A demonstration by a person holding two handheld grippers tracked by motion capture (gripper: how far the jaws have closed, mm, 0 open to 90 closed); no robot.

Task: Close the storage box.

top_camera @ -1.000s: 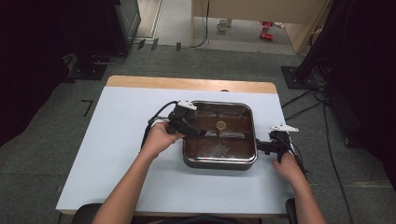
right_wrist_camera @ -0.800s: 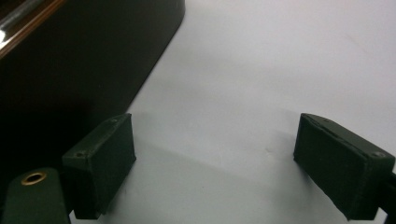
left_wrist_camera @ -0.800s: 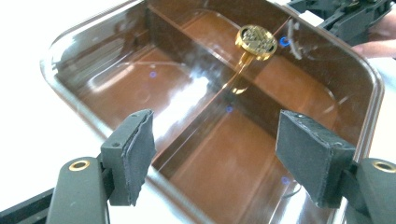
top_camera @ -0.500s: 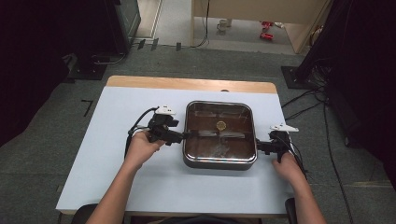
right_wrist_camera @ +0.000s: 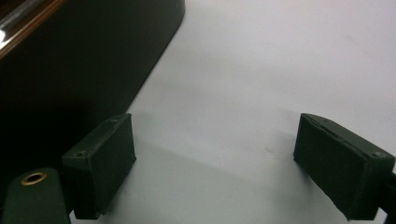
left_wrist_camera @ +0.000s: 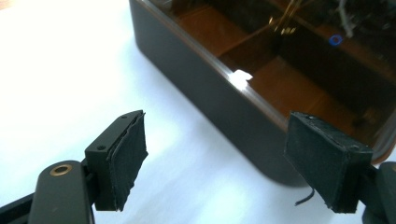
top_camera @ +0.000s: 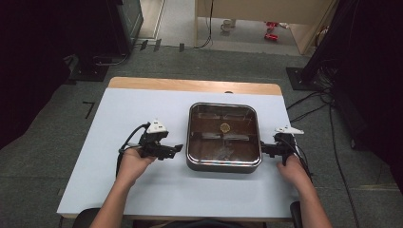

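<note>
A square metal pan with a dark brown, shiny inside stands at the middle of the table, and a small round gold piece lies in it. My left gripper rests on the table just left of the pan, open, with nothing between its pads. In the left gripper view the left gripper faces the pan's dark side wall a short way off. My right gripper sits at the pan's right side, open and holding nothing. In the right gripper view the right gripper has the pan wall close by its left pad.
The pale table top has free room left and in front of the pan. A wooden strip runs along its far edge. Cables lie on the floor at right, and dark equipment stands at the back left.
My left gripper has drawn back leftward from the pan's left rim to the bare table beside it. The right gripper and the pan have stayed put.
</note>
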